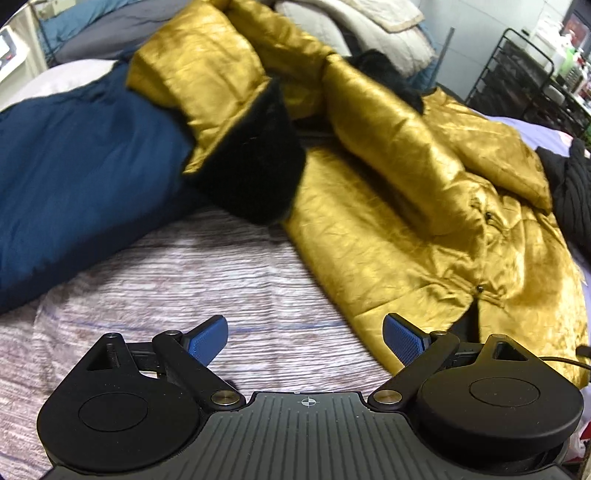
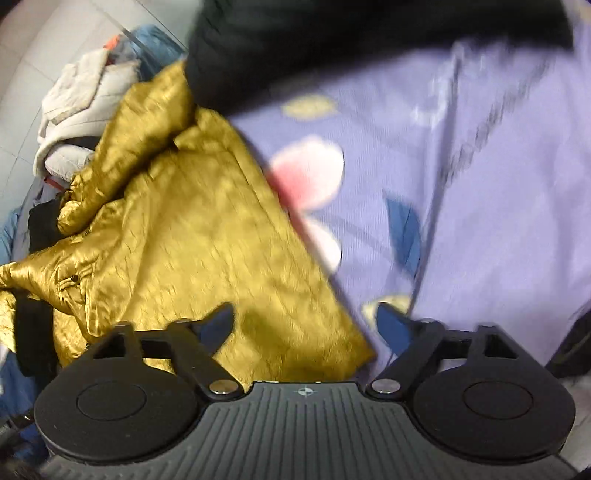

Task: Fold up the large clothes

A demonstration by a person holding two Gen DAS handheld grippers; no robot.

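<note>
A shiny gold padded coat (image 1: 417,206) with black fur cuffs lies spread on the bed, one sleeve (image 1: 207,92) with its black cuff (image 1: 255,166) folded across toward the left. My left gripper (image 1: 304,341) hovers open over the striped bedsheet (image 1: 207,280), just left of the coat's lower hem, with nothing between its blue pads. In the right wrist view the coat (image 2: 199,229) fills the lower left. My right gripper (image 2: 304,325) stands open over the coat's right edge, empty; the picture is blurred.
A dark blue padded garment (image 1: 77,184) lies left of the coat. A lilac flowered sheet (image 2: 461,192) lies right of it, with a black garment (image 2: 332,48) beyond. Pale jackets (image 1: 369,26) are piled at the far end. A black rack (image 1: 524,74) stands at right.
</note>
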